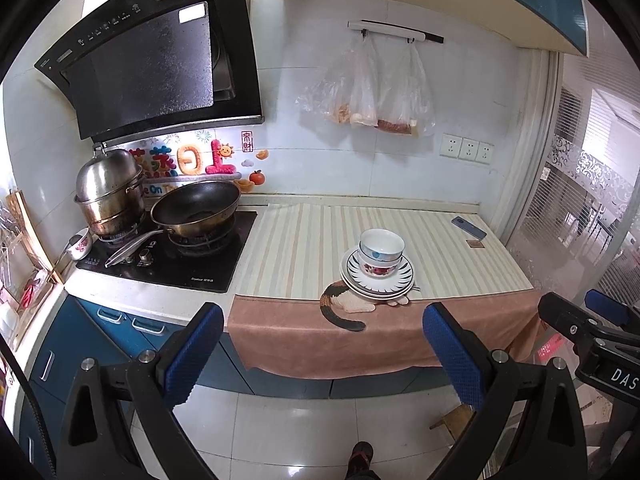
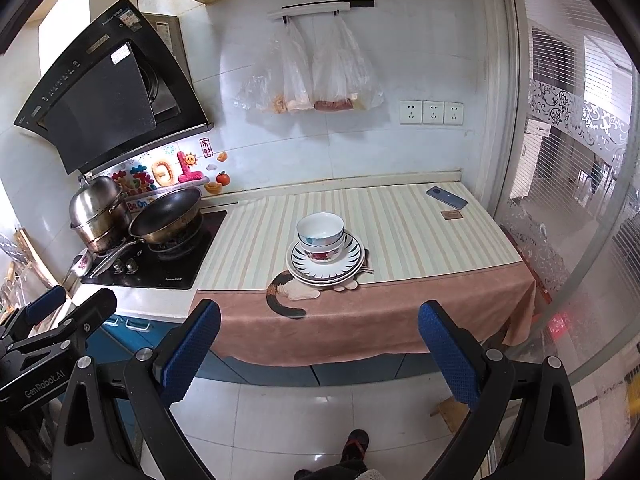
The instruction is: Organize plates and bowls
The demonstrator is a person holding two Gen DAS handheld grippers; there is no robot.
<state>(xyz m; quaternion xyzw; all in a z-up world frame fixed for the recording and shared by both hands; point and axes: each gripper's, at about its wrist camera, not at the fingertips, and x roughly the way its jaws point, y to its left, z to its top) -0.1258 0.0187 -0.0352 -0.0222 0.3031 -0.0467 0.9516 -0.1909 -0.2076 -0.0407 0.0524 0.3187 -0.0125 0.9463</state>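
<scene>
Now your left gripper and right gripper, both spread and empty, face the stacked bowls straight ahead, neither nearer.

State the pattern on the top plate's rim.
Dark radiating stripes on white top plate, clearest in right wrist view.

Glossy glazed ceramic bowls sit on shiny plates at frame centre, over a matt striped cloth with a soft brown hem, while the polished steel pot and dark wok gleam at left.
</scene>
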